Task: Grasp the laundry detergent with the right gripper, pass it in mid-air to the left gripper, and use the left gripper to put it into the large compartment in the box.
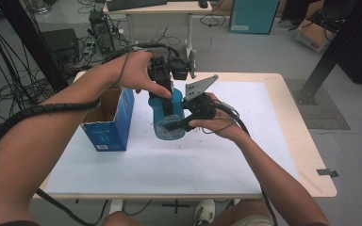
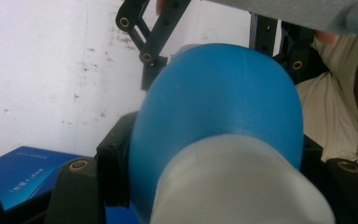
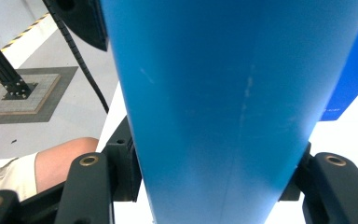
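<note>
A blue plastic bottle (image 1: 168,123) is held upright above the white tabletop (image 1: 226,160) by both grippers. The left gripper (image 1: 166,96) is set from above — its jaws are closed on the bottle's shoulder, just below the white cap (image 2: 242,186). The right gripper (image 1: 181,123) is clamped across the bottle's body lower down, one jaw at each side. An open blue cardboard box (image 1: 111,120) is seen just beside the bottle — on the left gripper's side.
</note>
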A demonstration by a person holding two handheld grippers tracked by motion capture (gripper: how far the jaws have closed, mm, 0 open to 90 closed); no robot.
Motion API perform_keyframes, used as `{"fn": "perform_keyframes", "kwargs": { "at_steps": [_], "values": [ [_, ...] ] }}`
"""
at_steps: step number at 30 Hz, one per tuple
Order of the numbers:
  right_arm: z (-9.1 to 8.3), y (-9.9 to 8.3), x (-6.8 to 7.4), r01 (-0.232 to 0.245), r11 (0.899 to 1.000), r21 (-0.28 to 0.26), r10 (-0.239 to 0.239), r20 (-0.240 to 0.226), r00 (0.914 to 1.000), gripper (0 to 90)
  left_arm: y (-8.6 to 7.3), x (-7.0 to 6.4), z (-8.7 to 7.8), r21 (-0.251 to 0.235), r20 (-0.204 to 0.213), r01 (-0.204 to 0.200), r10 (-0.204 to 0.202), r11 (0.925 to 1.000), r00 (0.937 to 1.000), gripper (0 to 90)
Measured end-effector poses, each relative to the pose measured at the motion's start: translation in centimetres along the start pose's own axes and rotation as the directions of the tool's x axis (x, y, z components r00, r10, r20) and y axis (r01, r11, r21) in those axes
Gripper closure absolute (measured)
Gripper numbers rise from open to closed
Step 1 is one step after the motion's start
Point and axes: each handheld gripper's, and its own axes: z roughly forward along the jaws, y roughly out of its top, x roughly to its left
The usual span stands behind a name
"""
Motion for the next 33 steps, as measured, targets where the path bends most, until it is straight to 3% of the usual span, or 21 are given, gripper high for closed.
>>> {"fn": "perform_keyframes", "kwargs": {
  "at_steps": [33],
  "values": [
    [0.16,0.08,-0.04,0.000,1.000,-0.009,0.000,0.014,0.9999,40.4,-0.26,0.14,-0.15,0.004,0.000,0.011,-0.011,0.9999,0.9999,36.0]
  ]
}}
